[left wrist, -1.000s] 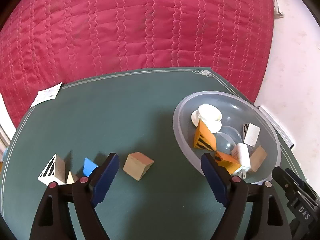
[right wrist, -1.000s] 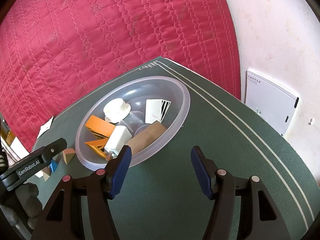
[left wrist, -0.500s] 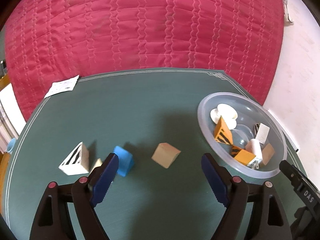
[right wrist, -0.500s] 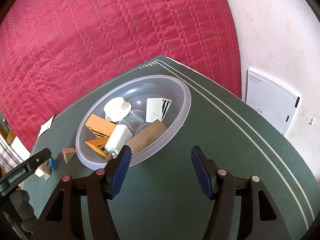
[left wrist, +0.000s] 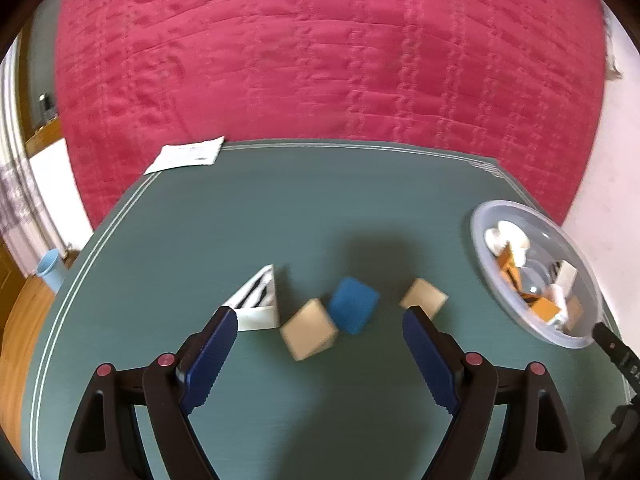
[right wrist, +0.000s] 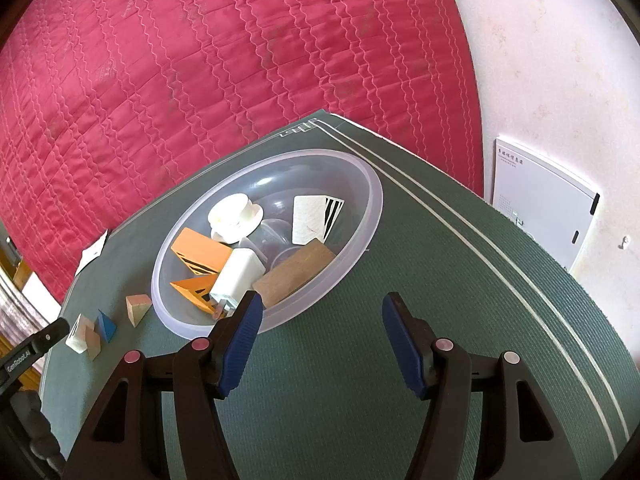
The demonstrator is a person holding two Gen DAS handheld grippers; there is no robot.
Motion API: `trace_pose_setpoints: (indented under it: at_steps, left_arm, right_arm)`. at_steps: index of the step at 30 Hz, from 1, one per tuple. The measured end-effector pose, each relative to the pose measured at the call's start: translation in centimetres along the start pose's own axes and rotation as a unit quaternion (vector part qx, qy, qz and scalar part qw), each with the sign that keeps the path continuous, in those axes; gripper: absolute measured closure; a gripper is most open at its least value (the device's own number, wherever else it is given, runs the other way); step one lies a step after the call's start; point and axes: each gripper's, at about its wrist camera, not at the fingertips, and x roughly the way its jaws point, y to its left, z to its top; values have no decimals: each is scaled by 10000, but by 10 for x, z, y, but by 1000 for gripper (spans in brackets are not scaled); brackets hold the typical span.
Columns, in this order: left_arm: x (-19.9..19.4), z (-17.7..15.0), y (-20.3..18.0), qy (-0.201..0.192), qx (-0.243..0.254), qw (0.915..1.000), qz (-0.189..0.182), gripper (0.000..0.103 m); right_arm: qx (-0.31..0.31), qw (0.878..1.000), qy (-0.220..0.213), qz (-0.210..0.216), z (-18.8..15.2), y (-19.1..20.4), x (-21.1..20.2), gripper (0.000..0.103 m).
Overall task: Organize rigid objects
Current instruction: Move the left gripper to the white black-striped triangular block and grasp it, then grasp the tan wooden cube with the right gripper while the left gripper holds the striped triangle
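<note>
My left gripper [left wrist: 316, 336] is open and empty, just above the green mat. Ahead of it lie a tan wooden block [left wrist: 308, 328], a blue block [left wrist: 354, 310], a second tan block [left wrist: 424, 298] and a white striped wedge [left wrist: 258, 300]. A clear plastic bowl [right wrist: 360, 184] holds orange wedges, a white charger, a white spool, a striped white card and a brown block; it also shows in the left wrist view [left wrist: 480, 216]. My right gripper [right wrist: 322, 320] is open and empty, just in front of the bowl's near rim.
A white paper slip [left wrist: 186, 156] lies at the mat's far left corner. A red quilted bed [left wrist: 320, 60] lies beyond the mat. A white booklet [right wrist: 540, 200] lies on the floor at the right. A light blue cup [left wrist: 50, 270] stands off the mat's left edge.
My left gripper has swung left, away from the bowl; the loose blocks now lie between and ahead of its fingers. The right gripper has not moved.
</note>
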Motion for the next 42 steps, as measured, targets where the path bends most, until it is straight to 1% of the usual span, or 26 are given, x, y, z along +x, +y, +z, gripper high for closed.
trace_pose_setpoints:
  at_steps: [9,13,18,23,27,29,30,32,34,37,42]
  left_arm:
    - [10,-9,36,137,-269,9989,363,15]
    - [20,-10,43,227,-233,9982,498,15]
    - [35,-8,47,357,-223,9975,567,15]
    - [45,-3,46,426,-194,9975,523,17]
    - [52,0,39,441,-37,9979,473,23]
    - [56,2,38,457,25,9978,473,35]
    - [57,2,38,474,32,9978,454,38]
    - [62,3,39,551,25,9978,379,54]
    - [65,0,41,635,-30,9975,299,60]
    - [61,0,43,568,-80,9982,193,60]
    - [53,-3,47,443,-159,9988,115,60]
  right_arm:
    - [1,10000,5,4,1,-1,0,38]
    - [0,10000,6,4,1,-1,0,37]
    - [-3,10000,8,12,1,-1,0,37]
    - [1,10000,10,12,2,-2,0,37]
    - [4,10000,9,8,2,-2,0,36]
    - [2,10000,9,8,2,-2,0,36]
    - [1,10000,9,7,2,-2,0,36]
    - [1,10000,11,9,2,-2,0,36]
    - [-1,10000,11,9,2,-2,0,36]
    - [-15,10000,14,2,2,-2,1,36]
    - [-98,9999,16,-52,-3,1,1,36]
